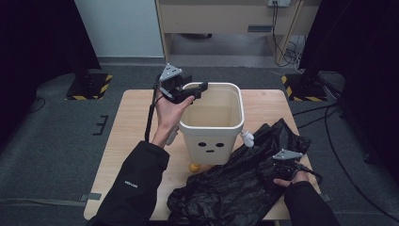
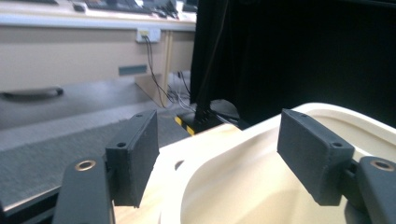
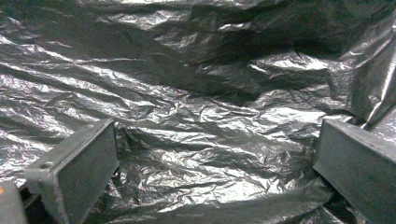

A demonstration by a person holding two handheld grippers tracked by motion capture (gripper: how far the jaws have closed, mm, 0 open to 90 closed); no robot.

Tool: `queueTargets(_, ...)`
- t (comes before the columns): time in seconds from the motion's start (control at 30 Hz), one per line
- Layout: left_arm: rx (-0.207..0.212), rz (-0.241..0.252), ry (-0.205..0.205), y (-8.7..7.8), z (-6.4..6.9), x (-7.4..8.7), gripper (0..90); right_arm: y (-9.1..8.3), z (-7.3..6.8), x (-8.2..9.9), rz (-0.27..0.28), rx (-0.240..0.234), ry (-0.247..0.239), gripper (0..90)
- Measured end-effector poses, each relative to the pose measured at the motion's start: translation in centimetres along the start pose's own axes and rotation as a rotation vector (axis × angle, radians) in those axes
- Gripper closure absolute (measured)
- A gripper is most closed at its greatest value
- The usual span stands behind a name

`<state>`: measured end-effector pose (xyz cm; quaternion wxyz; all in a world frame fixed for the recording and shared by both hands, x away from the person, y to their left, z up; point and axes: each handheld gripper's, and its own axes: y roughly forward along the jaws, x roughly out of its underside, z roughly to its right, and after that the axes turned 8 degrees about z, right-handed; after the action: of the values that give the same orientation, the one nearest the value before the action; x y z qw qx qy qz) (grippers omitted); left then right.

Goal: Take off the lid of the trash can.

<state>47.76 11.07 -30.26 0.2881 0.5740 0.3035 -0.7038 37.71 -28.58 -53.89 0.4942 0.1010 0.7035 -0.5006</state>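
The right gripper (image 3: 217, 172) had its two black jaws wide apart. Between them and all around lay a crinkly, shiny black plastic bag (image 3: 201, 93), full of folds, with nothing pinched.

I see the cream bin (image 1: 214, 127) upright and open, a simple face on its front; the crumpled black plastic bag (image 1: 235, 183) sprawls against the bin's near right side
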Motion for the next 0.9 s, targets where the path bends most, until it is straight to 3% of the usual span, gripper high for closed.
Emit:
queueTargets(0.43, 0.012, -0.117, 0.047, -0.35, -0.31, 0.2, 43.9, 0.0, 0.0, 0.0, 0.0, 0.0, 0.0, 0.2)
queueTargets(0.6, 0.017, -0.129, 0.033, -0.42, -0.58, 0.23, 49.4, 0.02, -0.02, -0.01, 0.0, 0.0, 0.001, 0.2)
queueTargets(0.9, -0.012, -0.136, 0.032, -0.27, -0.54, 0.15, 54.4, 0.02, -0.03, -0.02, 0.0, 0.0, 0.002, 0.2)
